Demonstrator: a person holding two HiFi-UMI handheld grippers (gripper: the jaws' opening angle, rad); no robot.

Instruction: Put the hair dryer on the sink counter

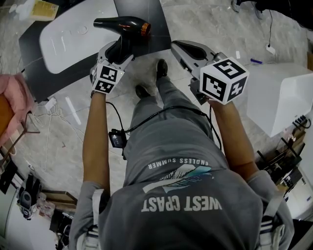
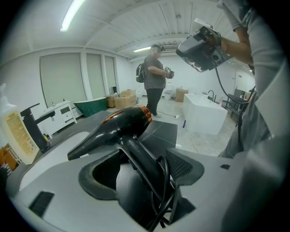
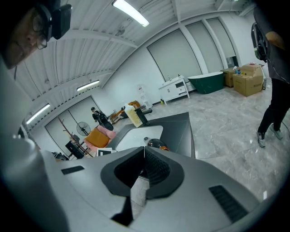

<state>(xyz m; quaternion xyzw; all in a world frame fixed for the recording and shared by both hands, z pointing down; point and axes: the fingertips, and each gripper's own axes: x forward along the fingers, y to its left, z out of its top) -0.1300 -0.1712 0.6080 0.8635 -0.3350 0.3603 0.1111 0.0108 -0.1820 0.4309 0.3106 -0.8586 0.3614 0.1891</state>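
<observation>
While the left gripper [image 1: 119,49] clamps the glossy black hair dryer w/ orange ring [image 1: 122,23] by its handle, barrel lies crosswise, nozzle leftward, above the dark slab sink counter [image 1: 146,12] beside its white basin [image 1: 68,36]. Right gripper [image 1: 188,49], jaws together on nothing, hangs nearby; L is nearer.

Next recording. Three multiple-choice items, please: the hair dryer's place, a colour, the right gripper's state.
1. Where is the hair dryer?
A. Held by its handle in the left gripper.
B. Lying in the basin.
C. On the floor.
2. What colour is the ring at the dryer's rear end?
A. Blue.
B. Orange.
C. Green.
3. The right gripper is:
A. wide open.
B. shut on a bottle.
C. shut, nothing in it.
Answers: 1 A, the left gripper view shows its jaws clamping the handle; 2 B, plain in the head view; 3 C, its jaws meet at the tips.
</observation>
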